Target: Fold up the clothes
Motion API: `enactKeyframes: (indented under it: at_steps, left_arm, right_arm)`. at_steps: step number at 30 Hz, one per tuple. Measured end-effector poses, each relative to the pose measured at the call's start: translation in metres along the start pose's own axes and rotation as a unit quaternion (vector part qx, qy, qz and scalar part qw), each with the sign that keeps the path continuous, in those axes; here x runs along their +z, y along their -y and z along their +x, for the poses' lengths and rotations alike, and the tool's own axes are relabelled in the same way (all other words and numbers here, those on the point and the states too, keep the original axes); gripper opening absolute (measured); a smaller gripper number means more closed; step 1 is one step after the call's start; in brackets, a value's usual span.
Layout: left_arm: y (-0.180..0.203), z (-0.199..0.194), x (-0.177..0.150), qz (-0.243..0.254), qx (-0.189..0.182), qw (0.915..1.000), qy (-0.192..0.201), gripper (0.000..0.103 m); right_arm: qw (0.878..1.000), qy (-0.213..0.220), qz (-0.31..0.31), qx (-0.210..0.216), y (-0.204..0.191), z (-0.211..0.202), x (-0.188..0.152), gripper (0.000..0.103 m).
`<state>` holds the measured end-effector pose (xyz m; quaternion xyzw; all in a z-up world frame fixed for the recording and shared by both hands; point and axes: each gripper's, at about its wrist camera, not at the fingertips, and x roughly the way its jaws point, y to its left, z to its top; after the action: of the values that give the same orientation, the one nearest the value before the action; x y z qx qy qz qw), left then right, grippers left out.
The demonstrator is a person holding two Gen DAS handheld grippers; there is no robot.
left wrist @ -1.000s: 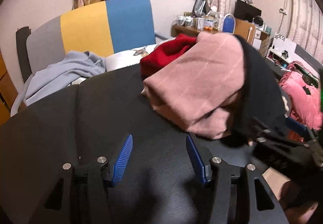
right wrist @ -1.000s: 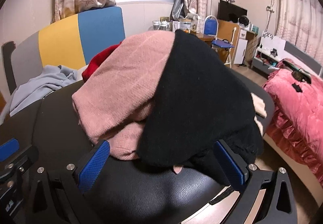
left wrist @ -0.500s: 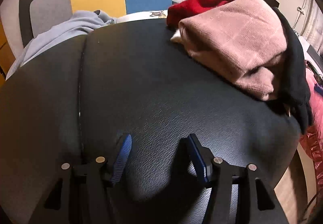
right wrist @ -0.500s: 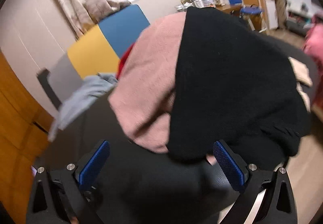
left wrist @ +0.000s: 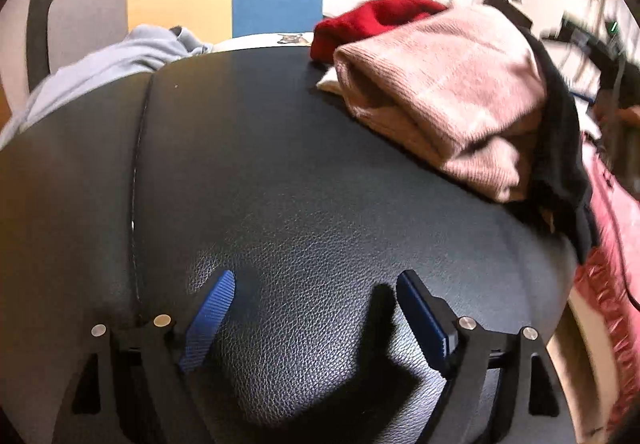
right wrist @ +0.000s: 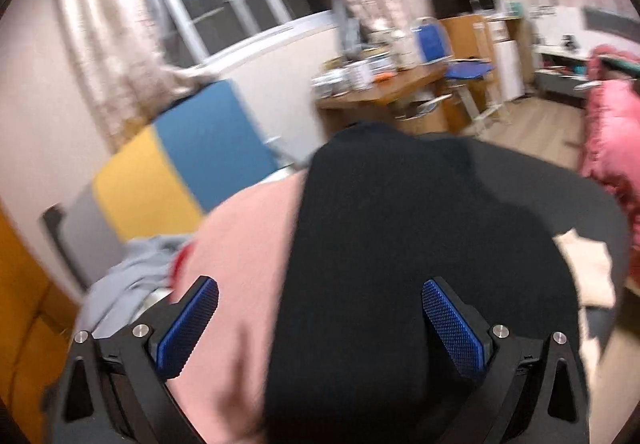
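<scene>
Pink knit sweater (left wrist: pixel 444 92) folded, black garment (right wrist: pixel 420 264) draped beside; both hand-held grippers (left wrist: pixel 312 318) (right wrist: pixel 320 324) released, empty.

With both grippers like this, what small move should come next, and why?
Probably lower the right gripper onto the black garment and close it: its jaws stand open over that garment, which lies on the pink sweater, while the left gripper is open over bare table.

We see a folded pink sweater (left wrist: pixel 444 92) lying between a red garment (left wrist: pixel 372 20) and a black garment (left wrist: pixel 560 148), all touching.
</scene>
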<state>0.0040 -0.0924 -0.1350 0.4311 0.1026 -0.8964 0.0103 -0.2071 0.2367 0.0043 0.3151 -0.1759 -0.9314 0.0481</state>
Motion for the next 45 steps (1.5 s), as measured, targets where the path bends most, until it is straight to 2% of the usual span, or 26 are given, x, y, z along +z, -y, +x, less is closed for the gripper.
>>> enactKeyframes:
  at_steps: [3,4,6,8,11,14,16,17,18,21,22,23,27,29,31,32,33,34,35,36,38,42,45]
  left_arm:
    - [-0.004,0.000,0.001,-0.017,-0.023,0.9996,0.005,0.094]
    - [-0.005,-0.001,-0.001,-0.018,-0.025,0.9995,0.009,0.094]
    - [-0.003,-0.001,-0.002,-0.014,-0.025,0.9995,0.013,0.094]
    - [-0.003,0.000,-0.002,-0.009,-0.025,0.9996,0.011,0.094]
    - [-0.004,0.001,0.000,-0.020,-0.030,0.9993,0.009,0.094]
    - [-0.005,0.001,0.003,-0.019,-0.034,0.9992,0.005,0.094]
    - [-0.007,0.001,0.004,-0.023,-0.037,0.9990,0.001,0.094]
    - [-0.008,0.000,0.005,-0.027,-0.041,0.9988,0.000,0.093]
    - [-0.011,0.000,0.007,-0.037,-0.045,0.9983,-0.003,0.092]
    - [-0.021,-0.003,0.012,-0.071,-0.068,0.9950,-0.012,0.086]
    - [-0.024,-0.003,0.013,-0.084,-0.075,0.9936,-0.013,0.083]
    - [-0.028,-0.004,0.013,-0.095,-0.076,0.9925,-0.012,0.082]
    - [-0.031,-0.013,0.012,-0.095,-0.070,0.9930,-0.009,0.082]
    - [-0.027,-0.023,0.010,-0.074,-0.072,0.9946,0.000,0.082]
    - [-0.021,-0.030,0.011,-0.053,-0.080,0.9954,0.005,0.082]
    - [-0.015,-0.033,0.014,-0.039,-0.085,0.9956,0.007,0.082]
    - [-0.006,-0.036,0.020,-0.021,-0.095,0.9952,0.011,0.082]
    - [0.004,-0.038,0.027,-0.003,-0.106,0.9942,0.014,0.082]
    - [0.015,-0.040,0.036,0.013,-0.116,0.9930,0.019,0.082]
    - [0.027,-0.041,0.047,0.030,-0.128,0.9910,0.023,0.082]
    - [0.055,-0.040,0.070,0.060,-0.157,0.9853,0.030,0.082]
    - [0.119,-0.029,0.129,0.104,-0.204,0.9727,0.037,0.082]
    - [0.173,-0.012,0.172,0.141,-0.219,0.9648,0.035,0.082]
  right_arm:
    - [0.997,-0.050,0.038,-0.035,0.020,0.039,0.008,0.103]
    - [0.996,-0.059,0.057,-0.024,0.028,0.050,0.007,0.103]
    - [0.997,-0.039,0.066,0.004,0.036,0.054,0.001,0.103]
    - [0.999,-0.008,0.032,0.017,0.031,0.048,-0.008,0.103]
    - [0.999,-0.010,-0.037,0.012,0.017,0.042,-0.016,0.103]
    - [0.999,-0.028,-0.025,0.013,0.021,0.034,-0.012,0.101]
    - [1.000,-0.023,-0.007,0.020,0.020,0.025,-0.008,0.083]
    - [0.999,-0.017,0.000,0.030,0.024,0.016,-0.009,0.067]
    - [0.999,-0.009,0.007,0.048,0.026,0.005,-0.010,0.046]
    - [0.992,0.000,0.017,0.124,0.023,-0.018,-0.014,0.019]
    - [0.987,-0.004,0.016,0.158,0.020,-0.023,-0.018,0.013]
    - [0.981,-0.014,0.012,0.194,0.013,-0.027,-0.024,0.001]
    - [0.953,-0.069,-0.075,0.284,-0.052,-0.042,-0.073,0.001]
    - [0.945,-0.098,-0.097,0.297,-0.069,-0.043,-0.093,0.002]
    - [0.949,-0.096,-0.092,0.286,-0.063,-0.045,-0.099,0.006]
    - [0.954,-0.089,-0.081,0.276,-0.053,-0.047,-0.098,0.017]
    - [0.960,-0.076,-0.063,0.262,-0.035,-0.050,-0.093,0.037]
    - [0.966,-0.063,-0.045,0.247,-0.017,-0.053,-0.088,0.050]
    - [0.971,-0.051,-0.030,0.233,-0.003,-0.057,-0.083,0.075]
    - [0.976,-0.038,-0.015,0.216,0.012,-0.063,-0.078,0.086]
    - [0.985,-0.008,0.029,0.171,0.053,-0.076,-0.061,0.087]
    - [0.988,0.021,0.108,0.104,0.131,-0.087,-0.030,0.092]
    - [0.986,0.018,0.138,0.090,0.167,-0.079,-0.016,0.093]
